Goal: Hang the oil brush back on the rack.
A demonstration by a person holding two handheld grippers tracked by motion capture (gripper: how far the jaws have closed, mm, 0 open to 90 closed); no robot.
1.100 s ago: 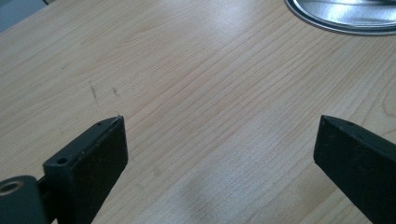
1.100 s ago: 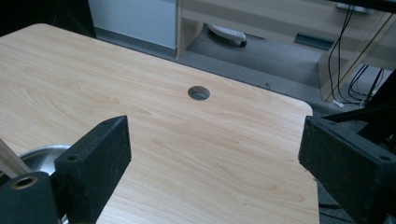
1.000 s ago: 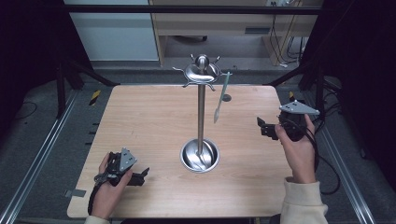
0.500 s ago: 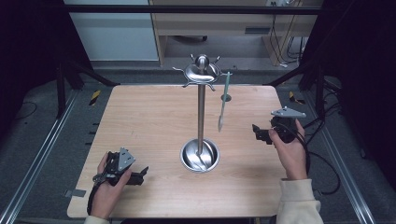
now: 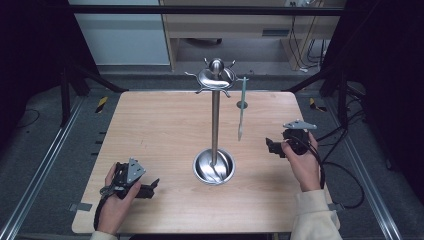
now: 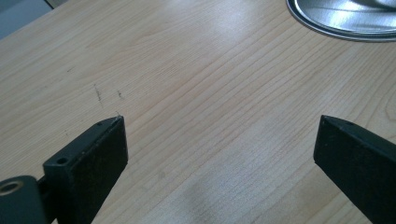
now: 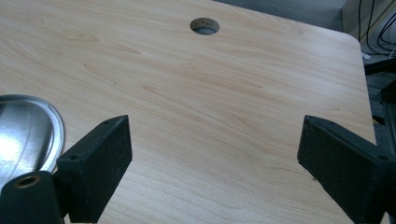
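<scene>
A tall steel hanging stand point(image 5: 215, 120) rises from a round dished base point(image 5: 214, 166) in the middle of the wooden table point(image 5: 160, 125). A pale green utensil point(image 5: 242, 107) hangs from one of its top hooks, on the right side. My left gripper point(image 5: 150, 188) rests on the table near the front left, open, with bare wood between its jaws point(image 6: 219, 140). My right gripper point(image 5: 272, 146) is held low over the table right of the stand, open and holding nothing point(image 7: 215, 144). The base's rim point(image 6: 341, 18) shows at the top right of the left gripper view, and its edge point(image 7: 28, 126) at the left of the right gripper view.
A round cable hole point(image 5: 242, 105) pierces the tabletop behind the utensil, also seen as a hole point(image 7: 204, 25) in the right gripper view. Black frame bars and metal rails flank the table. A cable point(image 5: 345, 175) trails from the right gripper off the table's right side.
My right gripper has drawn back toward the front and lowered, away from the hanging utensil. The utensil swung slightly. The left gripper stayed put.
</scene>
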